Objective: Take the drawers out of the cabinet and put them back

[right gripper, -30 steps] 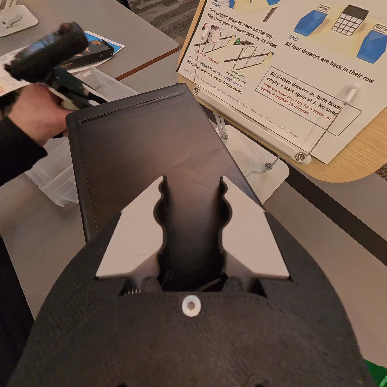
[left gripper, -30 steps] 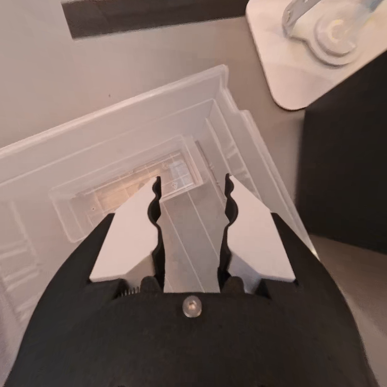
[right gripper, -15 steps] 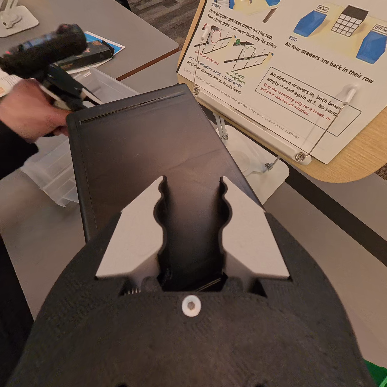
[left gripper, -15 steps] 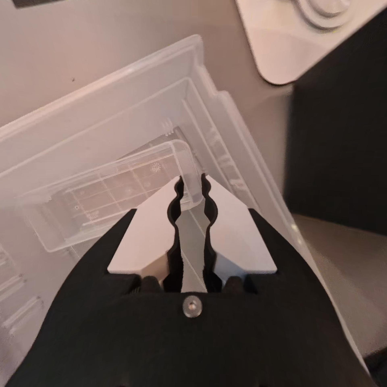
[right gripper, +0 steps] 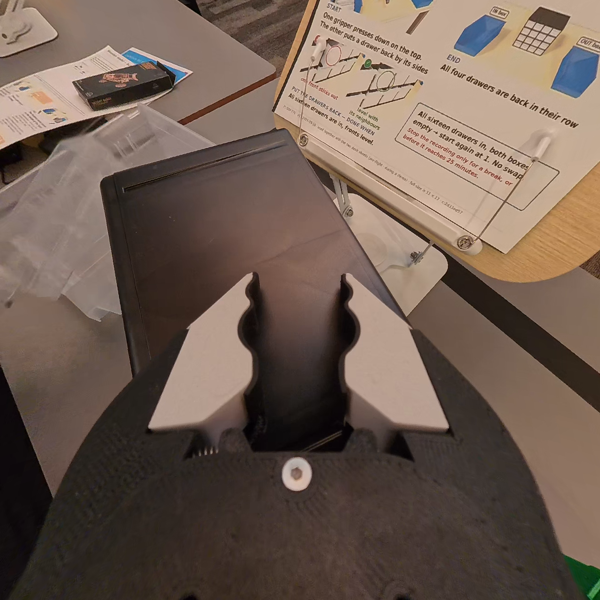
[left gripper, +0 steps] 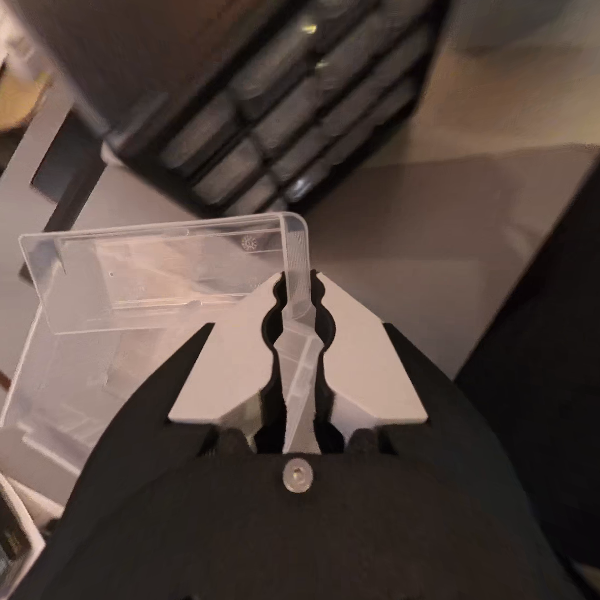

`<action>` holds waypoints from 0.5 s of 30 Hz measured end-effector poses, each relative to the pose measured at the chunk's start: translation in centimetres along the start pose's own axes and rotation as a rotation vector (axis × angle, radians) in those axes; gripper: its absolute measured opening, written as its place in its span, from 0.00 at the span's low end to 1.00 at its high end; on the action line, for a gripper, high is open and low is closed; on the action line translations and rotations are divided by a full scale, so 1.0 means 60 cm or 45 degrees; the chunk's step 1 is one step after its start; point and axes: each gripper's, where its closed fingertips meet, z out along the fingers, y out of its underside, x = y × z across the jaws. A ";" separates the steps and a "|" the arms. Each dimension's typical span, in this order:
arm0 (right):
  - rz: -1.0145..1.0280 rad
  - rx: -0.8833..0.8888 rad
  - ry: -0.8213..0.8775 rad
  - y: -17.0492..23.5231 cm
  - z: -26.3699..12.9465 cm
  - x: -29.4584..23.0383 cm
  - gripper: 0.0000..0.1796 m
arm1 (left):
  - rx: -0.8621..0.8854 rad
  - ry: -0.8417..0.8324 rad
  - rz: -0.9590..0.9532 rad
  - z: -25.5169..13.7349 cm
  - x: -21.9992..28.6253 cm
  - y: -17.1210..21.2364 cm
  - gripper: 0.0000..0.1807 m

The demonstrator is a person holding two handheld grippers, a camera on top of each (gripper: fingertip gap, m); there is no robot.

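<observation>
My left gripper [left gripper: 298, 276] is shut on the end wall of a small clear plastic drawer [left gripper: 156, 269] and holds it lifted above a clear plastic bin [left gripper: 48, 389]. Ahead of it the black cabinet [left gripper: 285, 113] shows its blurred front with rows of drawers in place. My right gripper [right gripper: 298, 279] is open and empty and sits over the flat black top of the cabinet [right gripper: 220, 233]. Whether it touches the top cannot be told. The clear bin [right gripper: 61, 233] also shows blurred to the left of the cabinet.
An instruction sheet on a wooden stand [right gripper: 454, 107] rises behind the cabinet on the right, on a white base [right gripper: 406, 269]. Papers [right gripper: 39, 104] and a small black box [right gripper: 123, 84] lie on the far table. A dark object [left gripper: 552, 324] fills the right of the left wrist view.
My left gripper closed on the clear drawer, lifted it out of the bin and swung toward the cabinet front. The hand and left gripper have left the right wrist view. My right gripper has not moved.
</observation>
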 end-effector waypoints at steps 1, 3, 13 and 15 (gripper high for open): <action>0.000 -0.001 0.000 0.000 0.000 0.000 0.27 | 0.010 0.038 0.085 -0.002 0.036 -0.006 0.07; 0.001 -0.003 0.001 0.000 0.000 0.000 0.27 | 0.013 0.157 0.230 0.004 0.114 -0.010 0.07; 0.005 -0.005 0.007 0.000 0.000 0.001 0.27 | -0.236 0.447 0.691 0.091 0.287 0.077 0.07; 0.007 -0.007 0.009 0.000 0.000 0.001 0.27 | -0.290 0.485 0.731 0.108 0.296 0.099 0.07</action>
